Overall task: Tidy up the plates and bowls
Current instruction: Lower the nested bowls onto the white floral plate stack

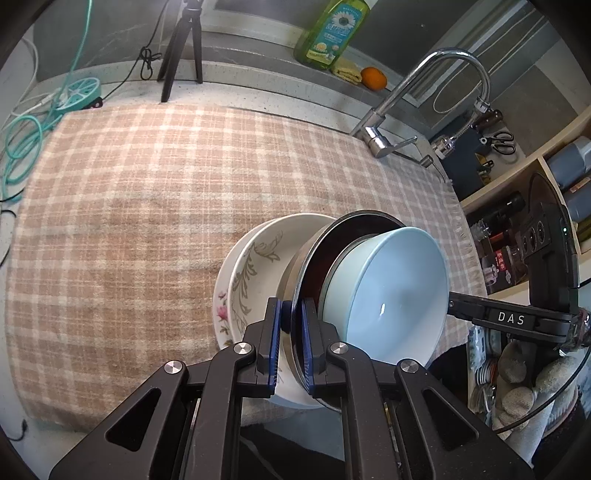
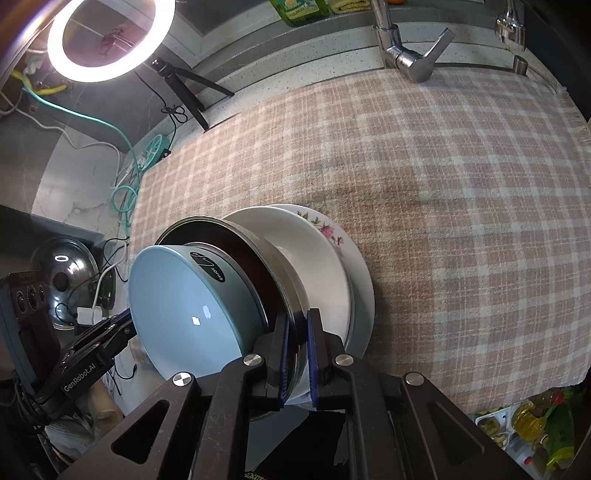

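A steel dish (image 1: 297, 266) with a dark inside carries a light blue bowl (image 1: 399, 291). My left gripper (image 1: 291, 325) is shut on the dish's near rim. From the opposite side my right gripper (image 2: 297, 332) is shut on the dish (image 2: 243, 240) too, the blue bowl (image 2: 184, 302) sitting in it. Just beyond the dish lies a white bowl (image 1: 258, 258) with a grey leaf pattern, resting on a floral plate (image 1: 221, 314). I cannot tell whether the dish touches the white bowl (image 2: 306, 251). The floral plate (image 2: 332, 232) lies on the checked cloth.
A pink checked cloth (image 1: 147, 203) covers the counter. A chrome faucet (image 1: 406, 110) stands at the back right, with a green soap bottle (image 1: 332, 29) and an orange (image 1: 373, 78) on the ledge. A tripod (image 1: 181, 55), teal cable (image 1: 22, 147) and ring light (image 2: 110, 37) are at the left.
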Action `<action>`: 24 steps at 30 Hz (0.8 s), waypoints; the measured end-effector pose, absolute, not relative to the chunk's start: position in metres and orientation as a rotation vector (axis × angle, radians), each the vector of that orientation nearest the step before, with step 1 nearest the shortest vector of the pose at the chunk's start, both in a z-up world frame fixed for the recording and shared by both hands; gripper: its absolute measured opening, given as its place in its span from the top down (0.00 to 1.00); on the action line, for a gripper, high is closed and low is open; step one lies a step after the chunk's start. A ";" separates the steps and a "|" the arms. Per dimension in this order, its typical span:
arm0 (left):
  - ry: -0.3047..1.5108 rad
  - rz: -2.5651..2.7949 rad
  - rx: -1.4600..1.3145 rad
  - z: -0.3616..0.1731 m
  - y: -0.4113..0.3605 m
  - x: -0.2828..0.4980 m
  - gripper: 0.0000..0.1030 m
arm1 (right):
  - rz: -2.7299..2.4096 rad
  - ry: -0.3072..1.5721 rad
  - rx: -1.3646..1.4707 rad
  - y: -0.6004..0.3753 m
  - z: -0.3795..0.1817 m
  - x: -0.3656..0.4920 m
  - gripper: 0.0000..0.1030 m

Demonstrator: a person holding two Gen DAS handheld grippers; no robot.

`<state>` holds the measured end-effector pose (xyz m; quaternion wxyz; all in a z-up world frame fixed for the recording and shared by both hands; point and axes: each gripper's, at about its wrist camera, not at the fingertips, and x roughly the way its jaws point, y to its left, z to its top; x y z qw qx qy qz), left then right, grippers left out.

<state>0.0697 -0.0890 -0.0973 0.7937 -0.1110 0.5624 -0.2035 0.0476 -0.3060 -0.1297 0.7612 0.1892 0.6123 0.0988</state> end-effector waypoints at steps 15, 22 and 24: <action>1.233 -0.424 -0.233 -0.106 -0.091 0.071 0.91 | 0.217 1.358 0.409 -0.306 -0.140 0.051 0.91; 1.232 -0.421 -0.234 -0.106 -0.091 0.074 0.92 | 0.219 1.356 0.410 -0.306 -0.141 0.052 0.92; 1.231 -0.418 -0.236 -0.107 -0.091 0.075 0.91 | 0.219 1.354 0.412 -0.306 -0.141 0.053 0.92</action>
